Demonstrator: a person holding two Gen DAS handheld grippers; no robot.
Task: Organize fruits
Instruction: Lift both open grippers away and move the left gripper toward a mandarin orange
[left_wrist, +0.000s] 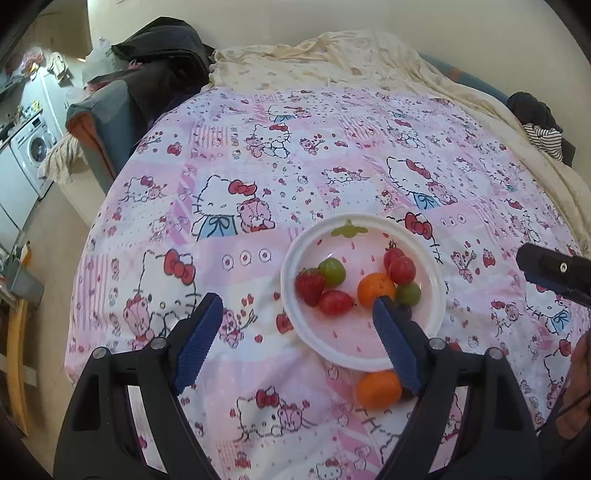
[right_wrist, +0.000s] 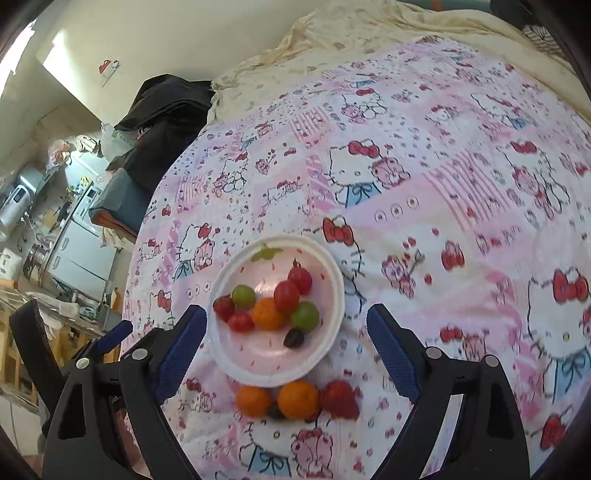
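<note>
Left wrist view
Left gripper (left_wrist: 295, 339): its blue pads are seen set wide apart, and nothing is held between them.
Plate (left_wrist: 291, 306): a white, pink-speckled plate is found at 12 to 1 o'clock from the gripper's midpoint, resting on the patterned bedspread (left_wrist: 240, 206).
Fruit on plate: a strawberry (left_wrist: 309, 285), two green grapes, red cherry tomatoes and an orange (left_wrist: 375, 288) are clustered across the middle.
Loose orange (left_wrist: 378, 389): it is left on the cloth just outside the plate's near rim, at about 4 o'clock from the gripper's midpoint, close by the right-hand pad.
Right gripper (left_wrist: 546, 273): only one dark finger is caught at the 3 o'clock edge of the picture.

Right wrist view
Right gripper (right_wrist: 286, 354): the jaws are seen standing wide, with nothing clamped.
Plate (right_wrist: 332, 332): it is placed at 12 o'clock, partly framed by the two pads.
Loose fruit: two oranges (right_wrist: 298, 399) and a strawberry (right_wrist: 340, 400) are lined up just beyond the near rim, at about 5 o'clock from the gripper's midpoint; a small dark fruit is half hidden between them.
Row axis: the row is laid from 9 to 3 o'clock, across the gap between the pads.
Nearer hand: the right is judged better placed, since the row lies between its pads, and a short drop toward 6 o'clock would be needed.
</note>
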